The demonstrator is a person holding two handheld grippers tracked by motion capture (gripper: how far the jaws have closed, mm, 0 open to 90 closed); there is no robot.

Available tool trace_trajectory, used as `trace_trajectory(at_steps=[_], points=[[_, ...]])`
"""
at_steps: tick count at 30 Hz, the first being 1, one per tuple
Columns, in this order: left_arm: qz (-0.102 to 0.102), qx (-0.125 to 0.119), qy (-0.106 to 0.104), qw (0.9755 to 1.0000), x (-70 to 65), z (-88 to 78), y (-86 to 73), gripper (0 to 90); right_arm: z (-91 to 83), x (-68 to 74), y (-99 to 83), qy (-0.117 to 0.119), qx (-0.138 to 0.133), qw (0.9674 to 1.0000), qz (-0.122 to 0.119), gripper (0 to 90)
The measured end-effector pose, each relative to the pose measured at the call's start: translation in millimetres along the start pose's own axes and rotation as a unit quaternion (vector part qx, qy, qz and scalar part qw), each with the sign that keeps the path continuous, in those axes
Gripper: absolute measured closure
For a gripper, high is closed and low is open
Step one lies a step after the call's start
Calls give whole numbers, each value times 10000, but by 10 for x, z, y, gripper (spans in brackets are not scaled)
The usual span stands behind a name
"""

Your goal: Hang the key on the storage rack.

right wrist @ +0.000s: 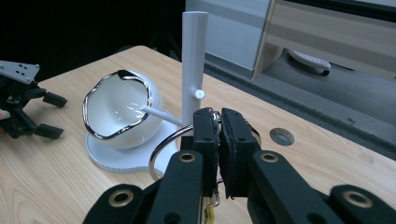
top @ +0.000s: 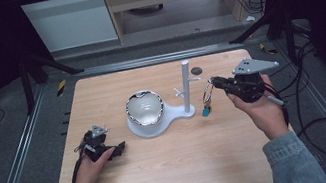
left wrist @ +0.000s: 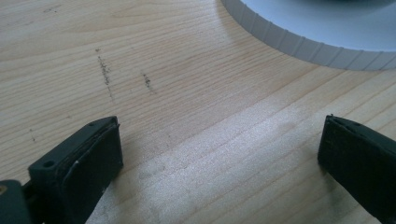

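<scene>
A white stand has an upright post (top: 187, 87) with short pegs, and a white bowl (top: 144, 107) with a shiny rim sits tilted on its round base (top: 173, 113). My right gripper (top: 214, 82) is shut on a metal key ring (top: 208, 94) just right of the post, and a teal tag (top: 206, 111) hangs from the ring. In the right gripper view the pinched ring (right wrist: 163, 149) hangs in front of the post (right wrist: 194, 65), below a thin peg (right wrist: 161, 114). My left gripper (top: 121, 147) rests open on the table left of the base; its jaws (left wrist: 219, 140) hold nothing.
The wooden table (top: 175, 170) has a small round hole (top: 196, 70) behind the stand. The stand's ribbed base edge (left wrist: 317, 32) lies just ahead of the left jaws. Metal rails and cables run along both table sides, and cabinets stand beyond the far edge.
</scene>
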State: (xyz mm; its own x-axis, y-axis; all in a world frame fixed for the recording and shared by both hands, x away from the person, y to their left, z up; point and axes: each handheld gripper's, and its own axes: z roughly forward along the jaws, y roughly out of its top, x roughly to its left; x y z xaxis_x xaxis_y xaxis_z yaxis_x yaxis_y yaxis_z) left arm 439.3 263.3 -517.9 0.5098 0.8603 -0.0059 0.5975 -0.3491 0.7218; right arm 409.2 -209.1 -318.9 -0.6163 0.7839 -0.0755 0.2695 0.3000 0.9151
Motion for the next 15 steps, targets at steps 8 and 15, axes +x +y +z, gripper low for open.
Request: trace_trajectory(at_steps=[8, 15], points=[[1, 5, -1, 10000, 0, 0, 0, 0, 16, -14, 74, -21, -56, 10000, -31, 859], [0, 4, 0, 10000, 0, 0, 0, 0, 42, -9, 126, -24, -77, 10000, -51, 859]])
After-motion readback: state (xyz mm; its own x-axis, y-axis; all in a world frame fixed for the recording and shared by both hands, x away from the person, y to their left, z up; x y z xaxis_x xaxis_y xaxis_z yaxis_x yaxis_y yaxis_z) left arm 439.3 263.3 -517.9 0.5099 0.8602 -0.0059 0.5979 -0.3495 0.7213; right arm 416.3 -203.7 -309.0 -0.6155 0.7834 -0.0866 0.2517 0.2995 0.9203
